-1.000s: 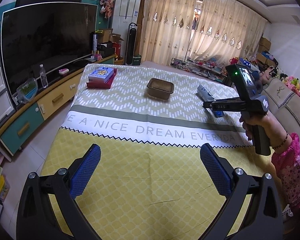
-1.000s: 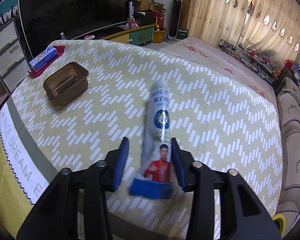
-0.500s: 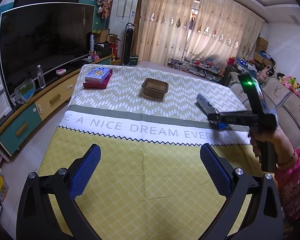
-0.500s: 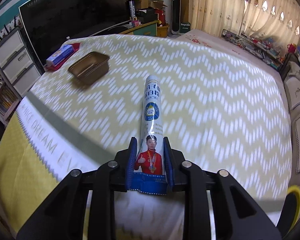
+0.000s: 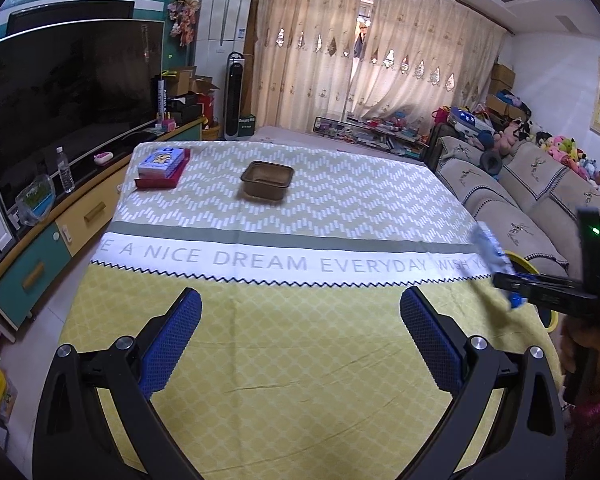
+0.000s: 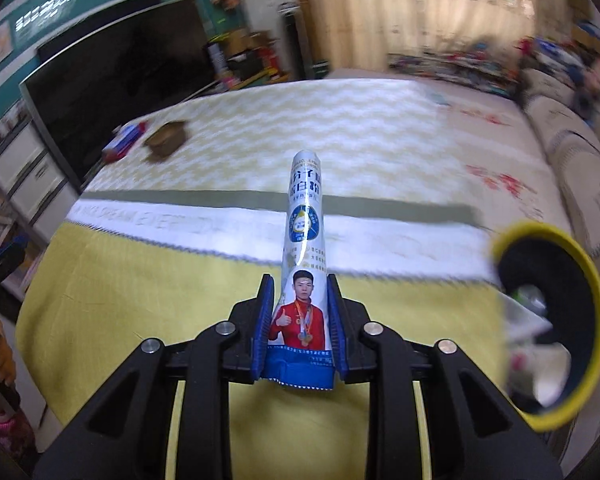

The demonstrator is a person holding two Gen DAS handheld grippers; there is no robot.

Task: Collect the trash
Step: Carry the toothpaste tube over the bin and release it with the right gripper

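So, big yellow patterned tablecloth [image 5: 284, 360] filling most of both views, brown tray [image 5: 266, 180] sitting out mid-table. Yellow-rimmed bin [image 6: 548, 360] just off the right edge. Left gripper [image 5: 300, 320] spread wide over nothing, right gripper [image 6: 300, 320] clamped on the white-and-blue wrapper [image 6: 305, 264], lifted near that bin.

Left gripper [image 5: 300, 312]: black frame, blue textured pads, silver screws | right gripper [image 6: 299, 316]: same build, green indicator light | sleeve [image 5: 592, 420]: pink patterned
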